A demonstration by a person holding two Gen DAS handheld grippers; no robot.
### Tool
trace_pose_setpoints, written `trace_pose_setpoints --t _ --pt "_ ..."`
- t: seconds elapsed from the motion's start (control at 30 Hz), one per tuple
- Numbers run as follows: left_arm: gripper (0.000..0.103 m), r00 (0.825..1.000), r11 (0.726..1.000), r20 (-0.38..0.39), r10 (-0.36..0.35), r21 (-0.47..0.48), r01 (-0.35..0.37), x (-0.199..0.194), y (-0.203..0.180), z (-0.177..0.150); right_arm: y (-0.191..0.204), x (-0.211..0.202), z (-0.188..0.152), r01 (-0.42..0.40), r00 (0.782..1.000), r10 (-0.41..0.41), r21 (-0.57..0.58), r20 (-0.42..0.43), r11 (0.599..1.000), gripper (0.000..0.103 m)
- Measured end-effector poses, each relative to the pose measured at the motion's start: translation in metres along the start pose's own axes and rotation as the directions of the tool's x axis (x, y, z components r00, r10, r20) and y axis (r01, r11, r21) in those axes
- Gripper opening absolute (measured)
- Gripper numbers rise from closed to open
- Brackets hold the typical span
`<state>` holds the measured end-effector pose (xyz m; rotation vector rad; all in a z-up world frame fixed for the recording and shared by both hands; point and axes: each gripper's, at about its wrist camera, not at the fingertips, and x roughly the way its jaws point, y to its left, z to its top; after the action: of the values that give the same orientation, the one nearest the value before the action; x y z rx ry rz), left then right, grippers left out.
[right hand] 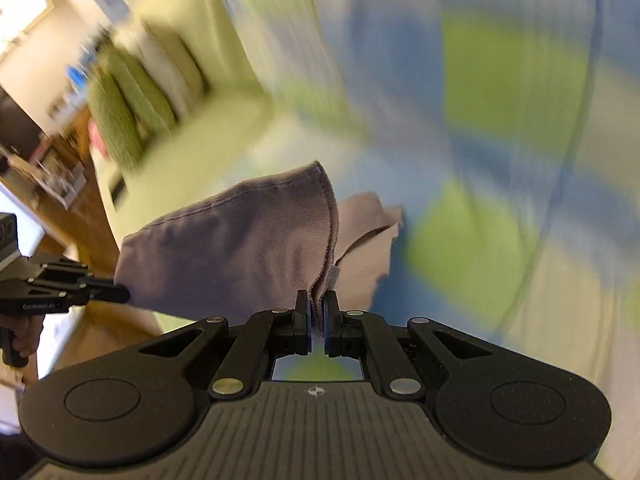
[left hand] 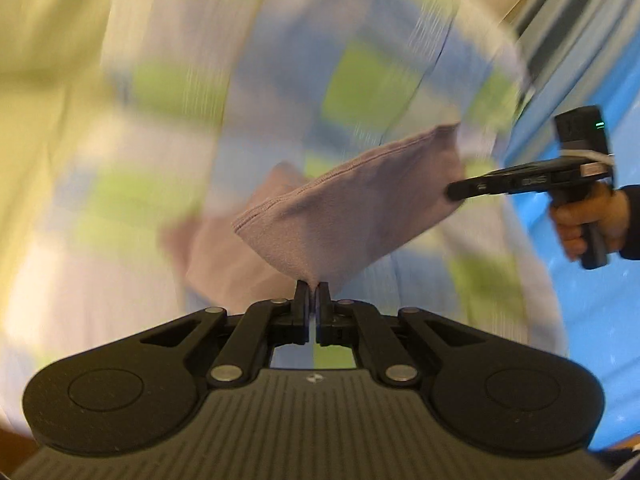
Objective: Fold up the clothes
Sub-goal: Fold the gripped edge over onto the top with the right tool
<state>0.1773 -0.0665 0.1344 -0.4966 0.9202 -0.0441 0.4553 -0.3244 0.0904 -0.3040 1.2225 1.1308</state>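
Currently catalogued, one garment in hand, both tools engaged

Item: mauve-grey cloth [left hand: 352, 208], soft knit with a stitched hem, held in the air above a bed cover [left hand: 360, 80] checked in blue, green and white. Nothing of it visibly rests on the cover where the tools hold it; a looser part hangs behind and lower, too blurred to say whether it touches.

Left tool [left hand: 313, 285]: clenched on one corner of the cloth, fingers drawn almost together with fabric pinched between them.

Right tool [right hand: 317, 295]: clenched likewise on an edge where several layers bunch, jaws close with cloth between. In the left wrist view its tip meets the right end of the cloth, and a hand [left hand: 588, 216] grips its handle.

Governing relation: the cloth spans between the two tools, long axis running from one to the other, left to right across the bed. Each tool holds one end, so neither is nearer; the slack middle sags and folds over. Judgement: the coming move depends on carrying both ends together, level, toward the cover.

Surroundings: green pillows [right hand: 132, 92] at the far left in the right wrist view; background heavily motion-blurred.

Writing: small lettering on the side of each tool, not legible; no brand or label readable on the cloth
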Motion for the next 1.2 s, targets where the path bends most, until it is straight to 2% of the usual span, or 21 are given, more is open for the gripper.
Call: trace_pose_setpoints --t 0.07,0.13,0.3,0.43,0.63,0.77,0.83,0.93,1.07,1.13,1.2 --pt "0.000 0.996 0.999 -0.085 -0.013 -0.041 0.010 0.027 0.004 -0.027 -0.006 0.016 -0.011 0.011 0.997 -0.011 0.007 -0.074 1.000 0.005" --pt "0.000 0.994 0.999 -0.104 -0.013 -0.043 0.009 0.041 0.005 -0.034 -0.011 0.027 -0.009 0.017 0.995 -0.016 0.002 -0.102 1.000 0.005" --pt "0.000 0.997 0.996 -0.045 0.057 -0.066 -0.059 0.051 0.020 -0.019 -0.016 0.053 0.025 0.024 0.992 -0.030 -0.052 -0.126 0.998 0.005" --pt "0.000 0.993 0.991 0.004 0.120 -0.062 -0.120 0.066 0.041 0.001 -0.024 0.084 0.054 0.030 0.990 -0.043 -0.105 -0.132 0.994 0.005" --pt "0.001 0.987 0.985 0.001 0.162 -0.059 -0.161 0.099 0.069 0.017 -0.045 0.143 0.074 0.042 0.980 -0.065 -0.125 -0.190 0.991 0.005" --pt "0.003 0.984 0.977 -0.083 0.156 -0.137 -0.166 0.117 0.094 0.019 -0.061 0.164 0.072 0.070 0.967 -0.082 -0.060 -0.243 0.996 0.009" --pt "0.005 0.986 0.974 -0.081 0.145 -0.165 -0.157 0.117 0.102 0.023 -0.066 0.161 0.068 0.068 0.970 -0.068 -0.007 -0.234 0.998 0.014" --pt "0.018 0.990 0.967 -0.065 0.128 -0.212 -0.139 0.116 0.112 0.031 -0.072 0.156 0.061 0.068 0.973 -0.056 0.044 -0.224 0.997 0.017" --pt "0.019 0.992 0.954 -0.055 0.111 -0.274 -0.122 0.123 0.126 0.043 -0.083 0.154 0.055 0.060 0.980 -0.035 0.125 -0.197 0.990 0.017" --pt "0.019 0.991 0.956 -0.068 0.115 -0.265 -0.129 0.132 0.129 0.047 -0.088 0.158 0.057 0.051 0.982 -0.021 0.162 -0.185 0.985 0.017" --pt "0.018 0.988 0.966 -0.092 0.127 -0.215 -0.145 0.141 0.131 0.050 -0.088 0.163 0.057 0.049 0.982 -0.019 0.160 -0.189 0.986 0.018"
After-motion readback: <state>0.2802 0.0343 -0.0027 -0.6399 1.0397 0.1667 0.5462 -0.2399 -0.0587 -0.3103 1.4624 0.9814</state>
